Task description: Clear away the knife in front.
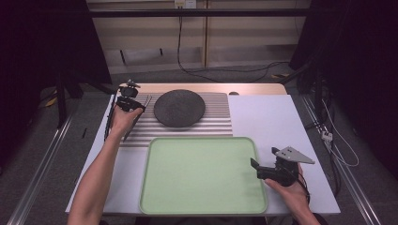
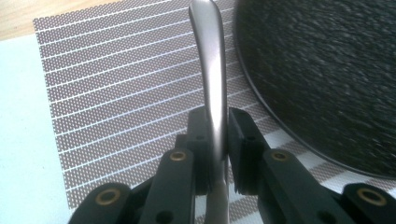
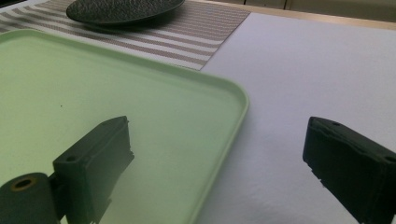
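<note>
The left gripper (image 1: 130,101) sits at the far left of the bench (image 1: 277,117), over the left edge of the striped mat (image 1: 220,123). Its 2 jaws are clamped on a slim metal utensil handle (image 2: 211,70), which rises straight between them in the left gripper view; what kind of utensil it is cannot be told. Just beside the handle lies the dark textured plate (image 1: 179,108), resting on the mat and apart from the jaws.

The right gripper (image 1: 263,164) is held low at the right side of the bench, its jaws wide apart and holding nothing. 1 jaw hangs over the right rim of the pale green tray (image 1: 197,206), the other over the bare white surface beside it. The tray lies near the front of the bench, just in front of the mat.
</note>
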The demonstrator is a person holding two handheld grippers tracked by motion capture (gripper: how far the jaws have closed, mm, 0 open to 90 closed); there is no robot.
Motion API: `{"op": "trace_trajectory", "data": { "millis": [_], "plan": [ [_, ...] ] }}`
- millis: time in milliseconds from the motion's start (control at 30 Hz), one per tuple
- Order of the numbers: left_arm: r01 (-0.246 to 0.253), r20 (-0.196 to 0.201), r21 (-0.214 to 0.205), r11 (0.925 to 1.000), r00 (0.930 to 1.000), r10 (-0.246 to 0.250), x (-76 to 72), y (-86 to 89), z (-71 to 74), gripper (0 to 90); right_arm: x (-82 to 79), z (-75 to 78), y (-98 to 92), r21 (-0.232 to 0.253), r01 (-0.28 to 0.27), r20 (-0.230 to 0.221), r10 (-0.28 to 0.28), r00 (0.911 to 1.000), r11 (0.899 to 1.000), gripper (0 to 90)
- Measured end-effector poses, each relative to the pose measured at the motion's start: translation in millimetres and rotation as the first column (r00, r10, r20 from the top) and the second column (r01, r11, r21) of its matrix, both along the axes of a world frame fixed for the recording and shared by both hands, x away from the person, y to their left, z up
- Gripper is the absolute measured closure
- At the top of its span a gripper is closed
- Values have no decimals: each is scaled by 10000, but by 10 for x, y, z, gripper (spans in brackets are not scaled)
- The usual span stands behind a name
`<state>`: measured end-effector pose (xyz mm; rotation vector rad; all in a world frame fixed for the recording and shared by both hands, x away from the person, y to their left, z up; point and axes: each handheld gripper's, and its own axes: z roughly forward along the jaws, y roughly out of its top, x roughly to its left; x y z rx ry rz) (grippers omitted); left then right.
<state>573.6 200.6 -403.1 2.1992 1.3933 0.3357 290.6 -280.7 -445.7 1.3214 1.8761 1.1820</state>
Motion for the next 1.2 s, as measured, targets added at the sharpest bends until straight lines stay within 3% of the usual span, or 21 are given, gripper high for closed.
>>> {"op": "trace_trajectory", "data": {
  "millis": [167, 267, 400, 733, 1200],
  "plan": [
    [201, 196, -108, 9997, 9996, -198, -71, -21, 69, 802, -1, 0, -3, -6, 31, -14, -31, 10000, 10000, 77],
    [376, 206, 136, 9992, 9991, -379, -160, -67, 141, 802, 3, -1, -4, -11, 55, -19, -55, 10000, 10000, 77],
    [630, 328, 149, 9979, 9974, -635, -226, -90, 210, 802, 11, -4, -1, -32, 25, -33, -25, 10000, 10000, 77],
    [820, 493, 198, 9964, 9953, -829, -408, -87, 384, 802, 11, -2, -6, -7, 20, -1, -20, 10000, 10000, 77],
    [1151, 459, 90, 9933, 9923, -1154, -649, -158, 395, 802, 9, 2, 1, -47, 23, 8, -23, 10000, 10000, 77]
  ]
}}
